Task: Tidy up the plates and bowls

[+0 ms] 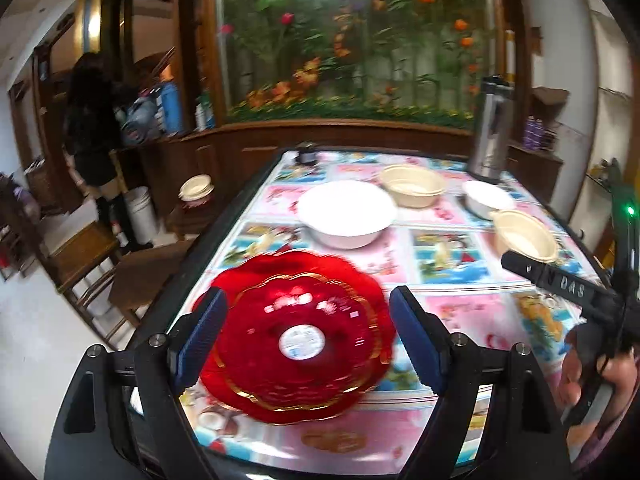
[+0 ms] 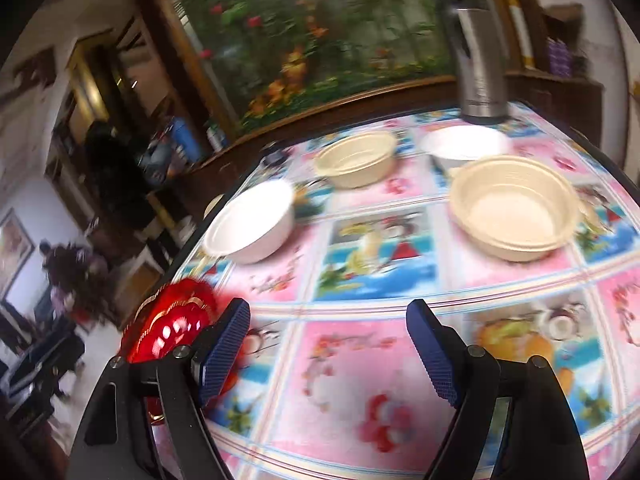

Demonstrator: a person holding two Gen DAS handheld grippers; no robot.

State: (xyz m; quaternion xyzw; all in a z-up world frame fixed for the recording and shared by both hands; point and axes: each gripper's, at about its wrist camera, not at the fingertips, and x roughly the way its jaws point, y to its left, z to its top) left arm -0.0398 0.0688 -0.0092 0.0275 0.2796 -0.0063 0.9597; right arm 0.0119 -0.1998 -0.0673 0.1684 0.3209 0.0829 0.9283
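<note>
A stack of red scalloped glass plates (image 1: pixel 296 340) with gold rims lies on the table's near left corner. My left gripper (image 1: pixel 308 336) is open, its blue pads either side of the stack and above it. My right gripper (image 2: pixel 328 348) is open and empty over the tablecloth; the red plates (image 2: pixel 172 328) show past its left finger. A white bowl (image 1: pixel 346 212) sits behind the plates. A cream bowl (image 1: pixel 412 186) stands further back, a second white bowl (image 1: pixel 486 198) at the right, and another cream bowl (image 1: pixel 524 240) in front of it. The right gripper's body (image 1: pixel 560 286) shows at the right.
A steel thermos (image 1: pixel 490 132) stands at the table's far right. The table (image 1: pixel 452 256) carries a pink and blue picture cloth. A small dark object (image 1: pixel 306 156) sits at the far edge. A wooden chair (image 1: pixel 88 256) and a stool with a bowl (image 1: pixel 196 190) stand left of the table.
</note>
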